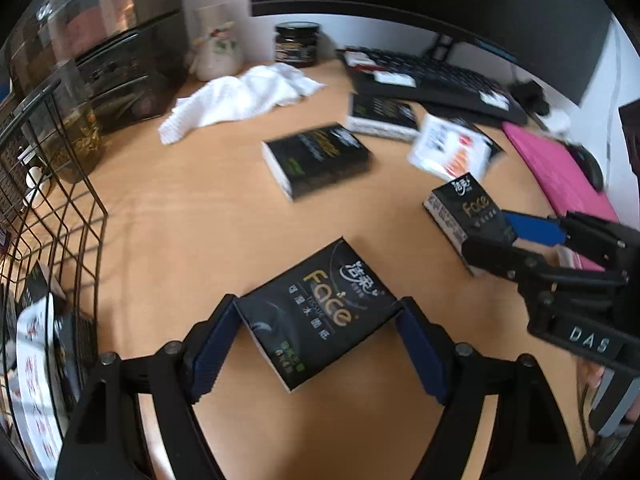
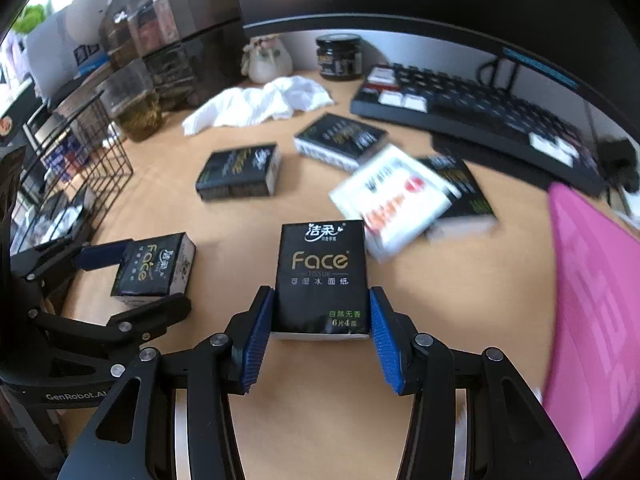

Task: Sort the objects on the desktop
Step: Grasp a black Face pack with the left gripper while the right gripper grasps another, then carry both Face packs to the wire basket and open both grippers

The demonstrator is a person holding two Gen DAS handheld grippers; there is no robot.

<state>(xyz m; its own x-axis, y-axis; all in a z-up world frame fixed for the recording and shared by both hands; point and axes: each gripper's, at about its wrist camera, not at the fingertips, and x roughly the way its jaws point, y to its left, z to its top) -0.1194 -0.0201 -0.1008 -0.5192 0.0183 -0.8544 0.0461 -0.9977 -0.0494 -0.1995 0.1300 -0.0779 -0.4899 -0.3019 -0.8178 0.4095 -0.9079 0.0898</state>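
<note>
The wire basket is standing at the desk's left edge with packets already inside, seemingly the sorting bin. Just right of it, the left gripper is pinching a black Face tissue pack widthwise between its blue pads. Further right, the right gripper is clamping a second Face pack, apparently so both can travel together.

I cannot read the blurred white packet. The wire basket runs off the frame edge, its contents indistinct. Jar label illegible.
</note>
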